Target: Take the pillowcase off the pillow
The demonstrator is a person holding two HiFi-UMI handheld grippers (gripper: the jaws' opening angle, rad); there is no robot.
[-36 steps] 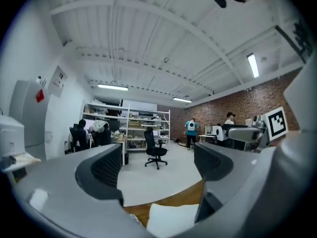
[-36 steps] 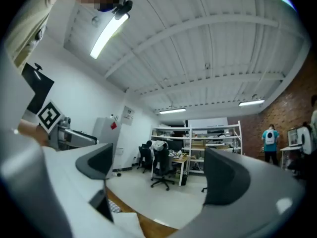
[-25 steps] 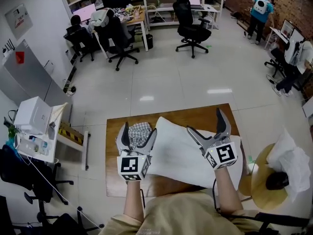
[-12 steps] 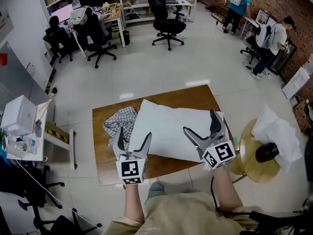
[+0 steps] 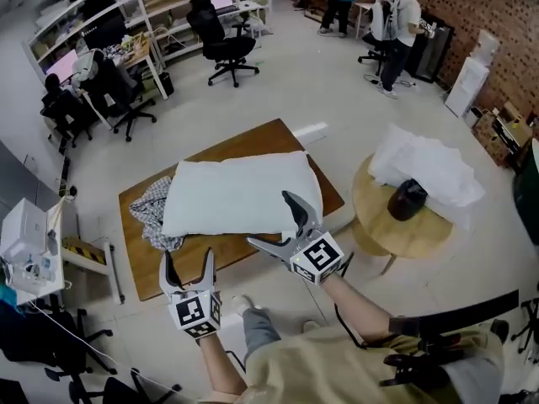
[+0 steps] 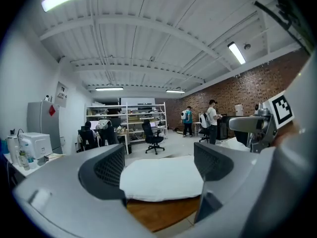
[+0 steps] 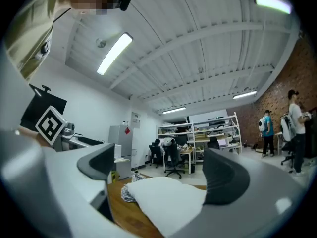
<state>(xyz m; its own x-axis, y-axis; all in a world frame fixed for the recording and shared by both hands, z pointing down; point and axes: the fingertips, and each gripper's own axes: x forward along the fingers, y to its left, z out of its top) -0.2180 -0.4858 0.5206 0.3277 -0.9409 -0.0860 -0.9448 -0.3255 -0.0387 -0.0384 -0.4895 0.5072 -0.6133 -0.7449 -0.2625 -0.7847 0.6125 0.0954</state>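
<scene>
A bare white pillow (image 5: 240,194) lies on the brown wooden table (image 5: 139,263). A checkered pillowcase (image 5: 152,213) is bunched at the pillow's left end, partly under it. My left gripper (image 5: 187,264) hangs off the table's near edge, open, with nothing between its jaws. My right gripper (image 5: 273,220) is at the pillow's near right corner, also open and empty. In the left gripper view the pillow (image 6: 161,177) shows between the jaws at a distance. The right gripper view has the pillow (image 7: 166,195) and the pillowcase (image 7: 126,192) ahead.
A round wooden side table (image 5: 396,230) stands to the right with white bags (image 5: 425,167) and a dark object (image 5: 407,199) on it. Office chairs (image 5: 221,45), desks and shelves fill the back. Two people (image 5: 404,23) stand far right. A white machine (image 5: 21,234) sits left.
Both grippers have drawn back from over the pillow toward the table's near edge and sunk a little. The whole view has swung, so the table now sits higher and turned.
</scene>
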